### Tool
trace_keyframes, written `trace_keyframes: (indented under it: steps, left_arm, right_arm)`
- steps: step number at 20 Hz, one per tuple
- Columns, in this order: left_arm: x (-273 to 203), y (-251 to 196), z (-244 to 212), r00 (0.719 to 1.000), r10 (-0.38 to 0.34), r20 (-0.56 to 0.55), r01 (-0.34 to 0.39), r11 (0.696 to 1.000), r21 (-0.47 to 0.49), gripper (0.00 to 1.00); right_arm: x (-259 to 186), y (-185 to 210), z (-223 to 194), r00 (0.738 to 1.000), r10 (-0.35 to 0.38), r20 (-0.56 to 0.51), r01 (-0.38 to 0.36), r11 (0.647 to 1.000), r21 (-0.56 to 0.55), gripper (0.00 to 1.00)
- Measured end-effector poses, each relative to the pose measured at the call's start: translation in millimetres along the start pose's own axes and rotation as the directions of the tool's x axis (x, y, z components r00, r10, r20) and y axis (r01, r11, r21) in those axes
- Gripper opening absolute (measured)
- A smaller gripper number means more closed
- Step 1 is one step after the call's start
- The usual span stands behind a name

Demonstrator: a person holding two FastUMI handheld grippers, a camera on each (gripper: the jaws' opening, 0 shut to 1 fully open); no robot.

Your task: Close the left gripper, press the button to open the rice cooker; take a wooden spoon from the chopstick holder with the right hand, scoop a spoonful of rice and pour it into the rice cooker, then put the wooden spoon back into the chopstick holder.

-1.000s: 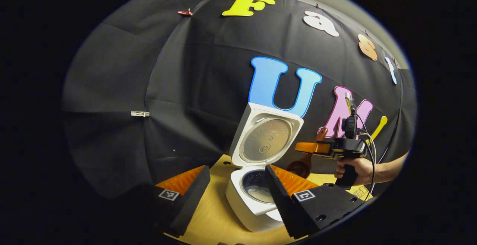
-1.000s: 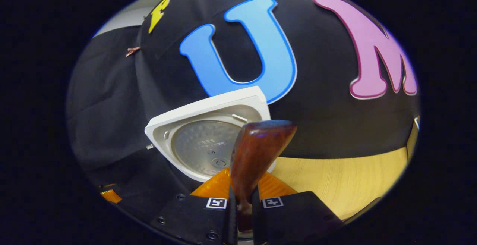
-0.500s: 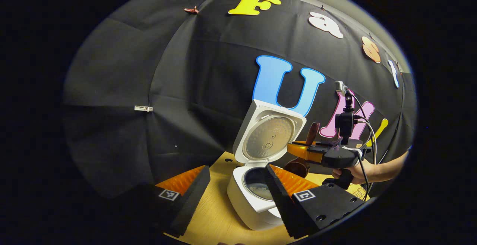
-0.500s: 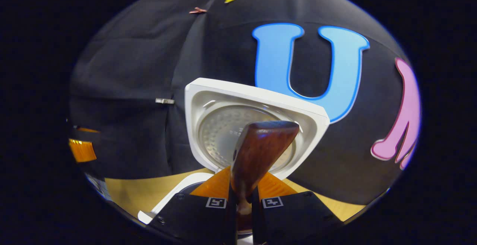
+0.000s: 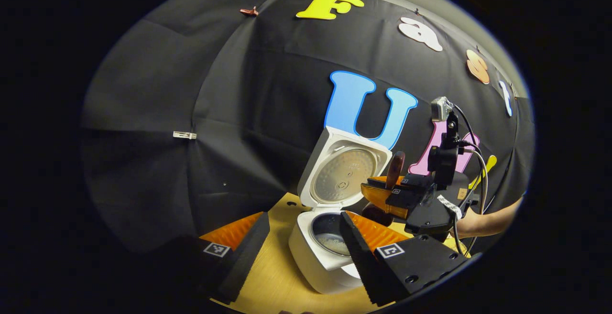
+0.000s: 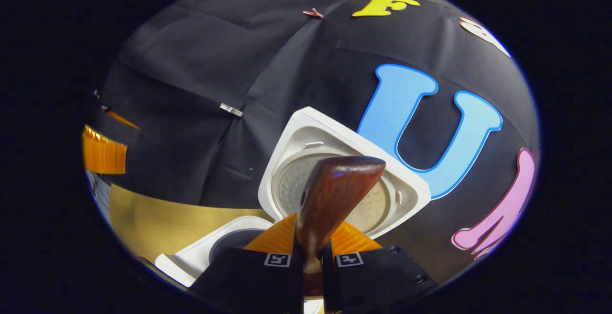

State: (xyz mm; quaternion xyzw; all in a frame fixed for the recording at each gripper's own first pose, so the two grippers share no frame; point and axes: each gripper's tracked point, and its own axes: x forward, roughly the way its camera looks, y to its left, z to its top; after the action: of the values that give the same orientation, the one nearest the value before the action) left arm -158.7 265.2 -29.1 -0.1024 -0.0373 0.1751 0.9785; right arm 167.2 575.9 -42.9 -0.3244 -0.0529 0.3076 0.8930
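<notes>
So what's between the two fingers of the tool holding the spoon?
In the right gripper view, the wooden spoon handle sits squeezed between the right tool's two fingers, with the open rice cooker lid behind it.

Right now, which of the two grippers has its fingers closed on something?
The right gripper: its fingers pinch the dark brown wooden spoon by its handle. The left gripper has its fingers spread apart, holding nothing, before the open white rice cooker.
</notes>
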Motion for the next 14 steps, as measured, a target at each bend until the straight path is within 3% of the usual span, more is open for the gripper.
trace_keyframes:
  steps: [2,4,7,10,12,13,14]
  left_arm:
    - [-3,-1,-1,1.0,0.0,-0.001,0.0,1.0,-0.002,0.95]
    - [-7,-1,-1,1.0,0.001,-0.001,-0.001,1.0,-0.001,0.95]
    - [-10,-2,-1,1.0,-0.001,-0.002,0.001,1.0,-0.005,0.95]
    - [-15,-4,-1,1.0,0.002,0.001,-0.002,1.0,-0.012,0.92]
    - [-17,-11,-1,1.0,-0.004,0.001,0.004,1.0,-0.004,0.95]
    - [-18,-14,0,1.0,-0.007,-0.001,0.007,1.0,0.0,0.91]
    - [-18,-17,-1,1.0,-0.011,-0.001,0.011,1.0,0.002,0.95]
  right_arm:
    - [-2,1,1,1.0,0.008,-0.005,-0.008,0.998,0.069,0.2]
    - [-3,-8,0,1.0,-0.001,-0.016,0.005,0.976,0.22,0.2]
    - [-6,-30,-12,0.998,-0.021,-0.056,0.045,0.882,0.469,0.2]
    - [-15,-48,-18,0.998,-0.017,-0.052,0.049,0.705,0.708,0.2]
    - [-23,-64,-27,0.998,-0.024,-0.049,0.054,0.522,0.851,0.19]
    - [-28,-70,-30,0.998,-0.027,-0.051,0.058,0.466,0.883,0.19]
    - [-32,-75,-32,0.998,-0.032,-0.053,0.061,0.422,0.904,0.19]
